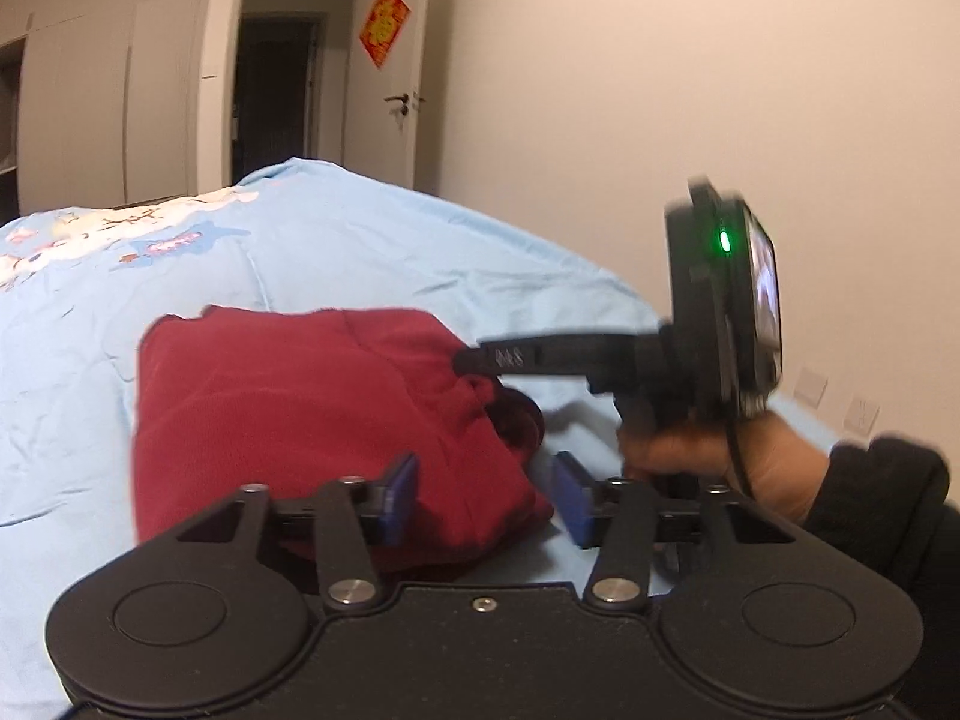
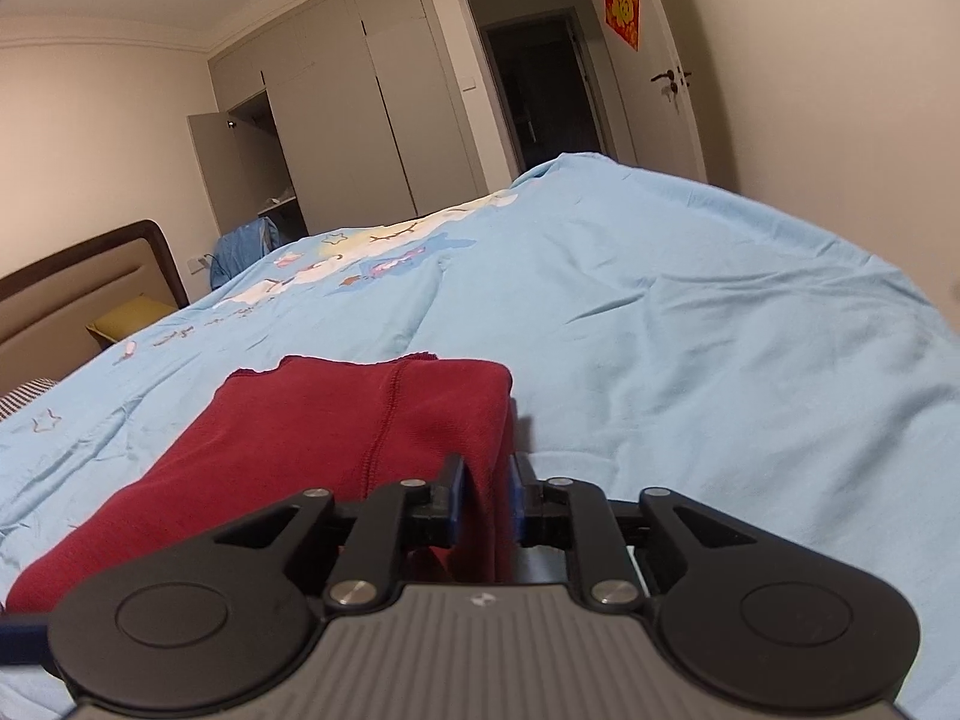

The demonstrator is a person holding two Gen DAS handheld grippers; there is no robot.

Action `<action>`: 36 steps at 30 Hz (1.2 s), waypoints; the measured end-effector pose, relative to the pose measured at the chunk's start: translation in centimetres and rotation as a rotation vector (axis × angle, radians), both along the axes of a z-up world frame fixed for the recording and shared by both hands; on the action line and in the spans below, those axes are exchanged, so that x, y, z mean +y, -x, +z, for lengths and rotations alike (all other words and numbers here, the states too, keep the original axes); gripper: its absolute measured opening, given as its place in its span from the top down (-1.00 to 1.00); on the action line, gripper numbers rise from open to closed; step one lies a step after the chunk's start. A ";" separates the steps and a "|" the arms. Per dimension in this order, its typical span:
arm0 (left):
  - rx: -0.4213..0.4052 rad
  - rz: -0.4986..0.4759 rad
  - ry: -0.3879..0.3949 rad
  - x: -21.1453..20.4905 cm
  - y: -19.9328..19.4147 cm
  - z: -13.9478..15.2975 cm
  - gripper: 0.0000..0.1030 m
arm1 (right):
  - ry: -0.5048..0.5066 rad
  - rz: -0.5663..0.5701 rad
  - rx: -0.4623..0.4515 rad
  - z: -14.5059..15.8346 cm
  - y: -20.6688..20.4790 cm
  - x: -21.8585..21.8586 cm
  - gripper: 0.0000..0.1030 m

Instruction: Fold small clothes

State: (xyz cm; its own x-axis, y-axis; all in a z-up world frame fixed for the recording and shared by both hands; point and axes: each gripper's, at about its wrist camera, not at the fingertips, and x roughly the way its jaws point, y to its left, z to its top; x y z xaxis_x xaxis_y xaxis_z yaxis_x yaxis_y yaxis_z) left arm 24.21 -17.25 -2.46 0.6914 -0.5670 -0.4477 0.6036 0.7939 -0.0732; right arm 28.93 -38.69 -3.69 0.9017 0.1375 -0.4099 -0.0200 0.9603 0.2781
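A dark red garment lies folded in a thick rectangle on the light blue bedspread. My left gripper is open over the garment's near right corner, its blue pads wide apart with cloth lying loosely between them. From the right, the right gripper reaches in, held by a hand in a black sleeve, and bites the garment's right edge. In the right wrist view, the right gripper is shut on a raised fold of the red garment at its right side.
The bedspread spreads wide to the right and far side, with a cartoon print. A headboard and a yellow pillow are at left. Behind stand a wardrobe with one door open, a dark doorway and a plain wall.
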 end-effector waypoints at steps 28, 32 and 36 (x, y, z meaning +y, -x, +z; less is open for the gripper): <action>0.073 0.497 -0.035 8.1 -3.7 -4.0 -0.80 | 0.496 -0.156 -0.046 -3.3 8.2 6.9 -0.98; 0.061 0.497 -0.028 8.4 -3.6 -4.4 -0.80 | 0.511 -0.154 -0.037 -3.5 7.8 6.9 -0.98; 0.039 0.479 -0.037 8.4 -3.5 -4.2 -0.80 | 0.507 -0.210 -0.037 -3.8 7.8 6.2 -0.98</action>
